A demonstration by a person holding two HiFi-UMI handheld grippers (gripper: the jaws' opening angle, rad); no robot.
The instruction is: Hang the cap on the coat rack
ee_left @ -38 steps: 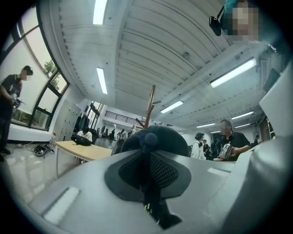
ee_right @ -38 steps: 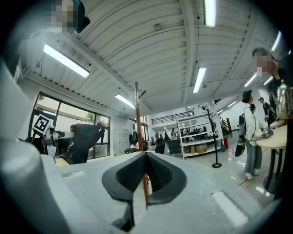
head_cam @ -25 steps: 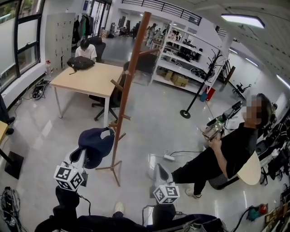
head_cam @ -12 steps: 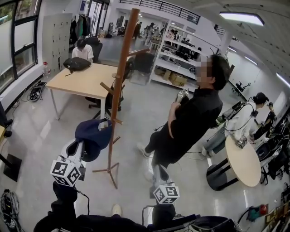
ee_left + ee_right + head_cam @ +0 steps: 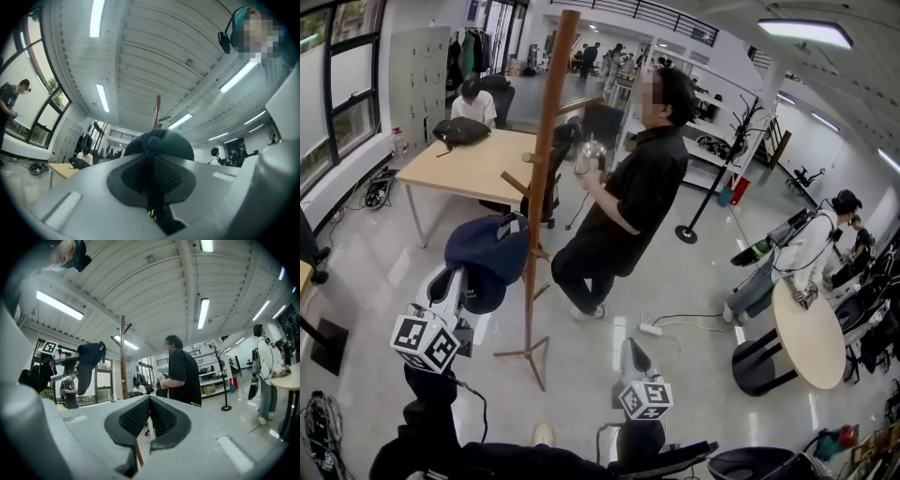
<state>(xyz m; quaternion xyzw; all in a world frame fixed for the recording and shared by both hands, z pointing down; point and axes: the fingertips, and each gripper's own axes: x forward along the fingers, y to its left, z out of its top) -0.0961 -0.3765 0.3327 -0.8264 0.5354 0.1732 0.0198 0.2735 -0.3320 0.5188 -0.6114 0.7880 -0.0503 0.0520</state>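
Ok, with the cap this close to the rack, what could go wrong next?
The left gripper pinches only a thin bit of the cap, so it might slip. A person is close behind the coat rack and could jostle it. The cap could snag a lower peg.

Your room had a pale glossy floor (image 5: 694, 272) and a wooden table (image 5: 473, 169) near tall windows (image 5: 347, 84). Strip lights (image 5: 802, 30) shone above white shelving (image 5: 712, 117).
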